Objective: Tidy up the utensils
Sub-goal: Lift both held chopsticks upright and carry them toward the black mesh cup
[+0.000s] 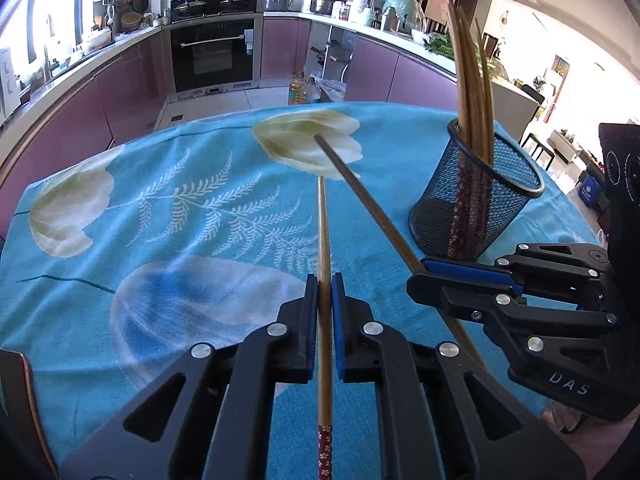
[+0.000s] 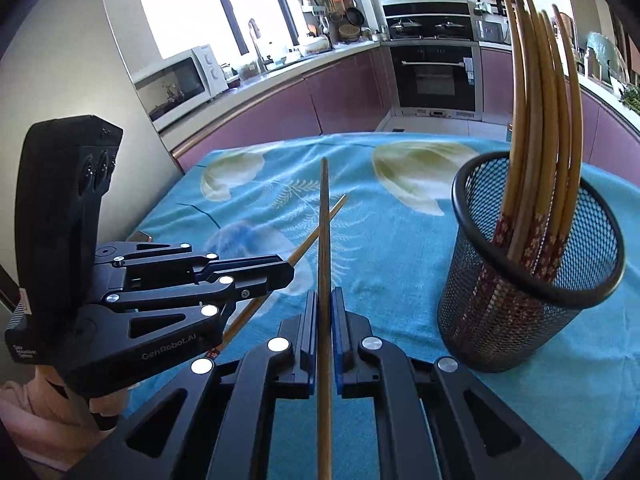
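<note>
My left gripper [image 1: 325, 280] is shut on a wooden chopstick [image 1: 323, 232] with a red patterned end, its tip pointing forward over the table. My right gripper [image 2: 325, 296] is shut on a second chopstick [image 2: 324, 216], also pointing forward. In the left wrist view the right gripper [image 1: 420, 272] sits to the right, its chopstick [image 1: 360, 192] slanting up-left. In the right wrist view the left gripper [image 2: 286, 268] sits to the left, its chopstick [image 2: 320, 226] crossing behind mine. A black mesh holder [image 1: 476, 204] [image 2: 532, 280] stands upright at right with several chopsticks [image 2: 536, 120] in it.
The table wears a blue flower-print cloth [image 1: 160, 200] [image 2: 400, 248]. Beyond its far edge are purple kitchen cabinets [image 1: 120, 92], an oven [image 1: 212, 56] and a microwave [image 2: 180, 80]. A dark object [image 1: 16, 392] sits at the table's near left edge.
</note>
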A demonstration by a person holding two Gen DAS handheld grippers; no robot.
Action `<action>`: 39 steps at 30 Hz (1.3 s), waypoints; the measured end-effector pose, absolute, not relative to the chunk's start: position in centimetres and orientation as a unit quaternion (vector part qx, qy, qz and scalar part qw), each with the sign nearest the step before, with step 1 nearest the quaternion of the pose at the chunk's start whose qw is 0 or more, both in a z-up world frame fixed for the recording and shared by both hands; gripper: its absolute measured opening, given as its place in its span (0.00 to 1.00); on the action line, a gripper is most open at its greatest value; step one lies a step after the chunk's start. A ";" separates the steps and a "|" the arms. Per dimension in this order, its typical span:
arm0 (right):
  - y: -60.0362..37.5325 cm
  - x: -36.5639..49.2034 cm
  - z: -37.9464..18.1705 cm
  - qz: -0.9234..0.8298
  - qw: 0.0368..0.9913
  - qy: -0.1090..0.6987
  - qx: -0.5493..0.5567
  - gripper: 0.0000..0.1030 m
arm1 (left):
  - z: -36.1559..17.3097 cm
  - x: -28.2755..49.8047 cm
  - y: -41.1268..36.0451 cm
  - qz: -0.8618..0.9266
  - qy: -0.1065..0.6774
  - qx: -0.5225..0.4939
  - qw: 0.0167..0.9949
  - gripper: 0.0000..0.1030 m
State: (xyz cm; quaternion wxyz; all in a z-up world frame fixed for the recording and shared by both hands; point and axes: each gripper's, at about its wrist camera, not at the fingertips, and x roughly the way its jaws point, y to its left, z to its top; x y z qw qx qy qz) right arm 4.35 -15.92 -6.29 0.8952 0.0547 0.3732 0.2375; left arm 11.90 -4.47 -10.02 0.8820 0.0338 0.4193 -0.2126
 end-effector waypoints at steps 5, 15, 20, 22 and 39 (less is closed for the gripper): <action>-16.6 3.6 -5.0 0.242 0.901 0.354 0.062 0.06 | -8.7 10.9 -4.0 -0.223 0.408 0.019 0.885 0.07; -18.4 2.4 -3.9 0.245 0.909 0.329 0.072 0.06 | -6.9 9.9 -3.9 -0.238 0.392 0.003 0.888 0.07; -18.6 2.3 -3.8 0.246 0.910 0.326 0.075 0.06 | -6.2 9.4 -4.0 -0.242 0.384 0.001 0.891 0.07; -18.8 2.3 -3.9 0.247 0.909 0.327 0.072 0.06 | -5.9 9.2 -3.9 -0.244 0.381 -0.001 0.892 0.07; -18.0 1.9 -4.7 0.283 0.899 0.330 0.053 0.06 | -5.5 8.5 -4.6 -0.266 0.384 0.010 0.884 0.08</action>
